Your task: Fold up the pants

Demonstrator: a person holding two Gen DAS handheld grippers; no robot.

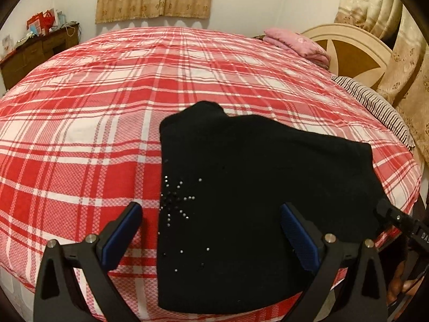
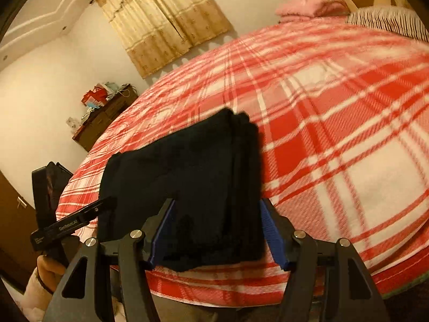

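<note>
The black pants (image 1: pixel 254 187) lie folded into a compact stack on the red plaid bed (image 1: pixel 107 94), near its front edge, with a rhinestone star on top. My left gripper (image 1: pixel 211 222) is open, hovering over the stack's left part, one finger beside its left edge and one over the cloth. In the right wrist view the same stack (image 2: pixel 193 182) shows its layered folded edge. My right gripper (image 2: pixel 218 220) is open with its blue pads (image 2: pixel 270 230) on either side of the stack's near end; I cannot tell if they touch it.
A pink folded blanket (image 1: pixel 297 45) and a striped pillow (image 1: pixel 375 104) lie by the round headboard (image 1: pixel 351 51) at the right. A dark wooden dresser (image 1: pixel 34 51) with clutter stands at the far left. Curtains hang on the back wall.
</note>
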